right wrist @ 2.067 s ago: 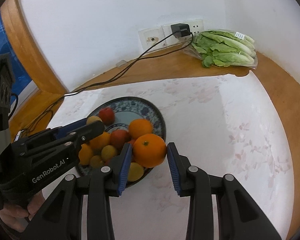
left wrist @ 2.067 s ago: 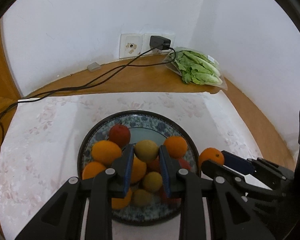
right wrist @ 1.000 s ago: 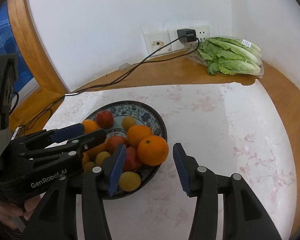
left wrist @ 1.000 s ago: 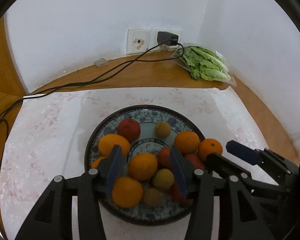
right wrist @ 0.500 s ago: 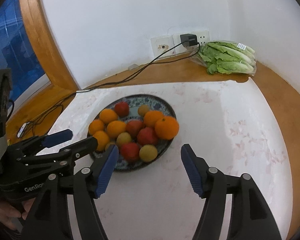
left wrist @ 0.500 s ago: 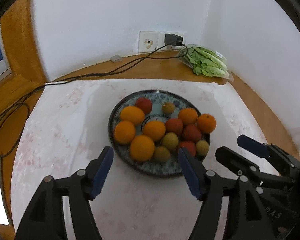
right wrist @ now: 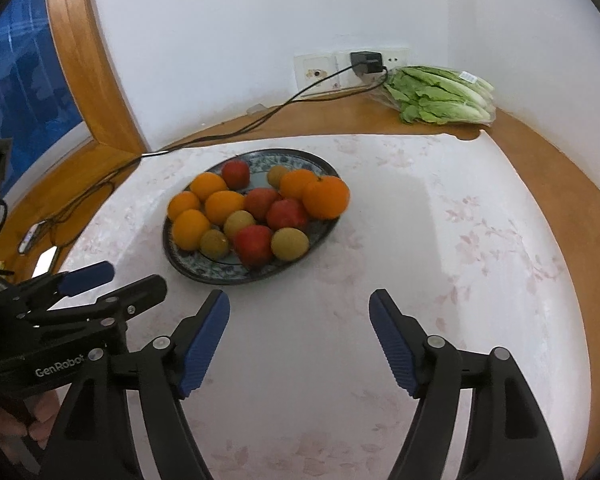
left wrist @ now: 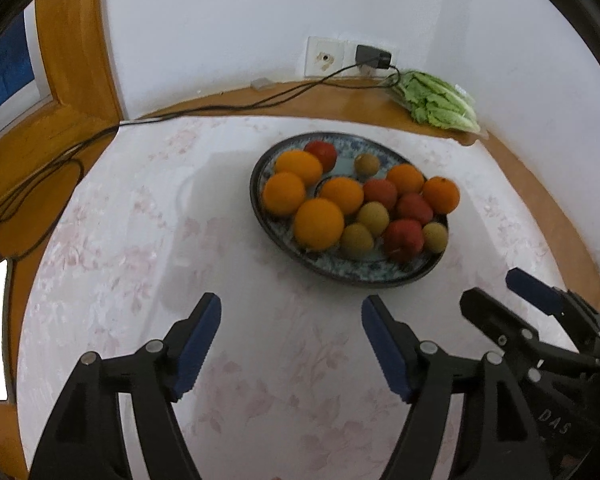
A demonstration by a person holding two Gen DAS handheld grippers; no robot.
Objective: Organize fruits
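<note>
Left hand-held gripper [left wrist: 291, 326]: jaws opening, wide apart, nothing between them, over bare cloth.
Right hand-held gripper [right wrist: 299, 322]: jaws opening too, empty, just beside the left one.
Plate [right wrist: 204, 270]: ahead of both grippers, apart from their fingertips, on the cloth-covered bench [right wrist: 440, 240].
Fruits [right wrist: 260, 210]: oranges, red and small yellow-brown ones, all on the plate.
Lettuce bag [right wrist: 444, 96]: well beyond the plate, by the wall.

Wooden table [right wrist: 540, 152]: white floral cloth [right wrist: 440, 240]; fruit plate [right wrist: 188, 260] ahead of tongs; bagged lettuce [right wrist: 444, 96], black cable [right wrist: 220, 136] beyond.
</note>
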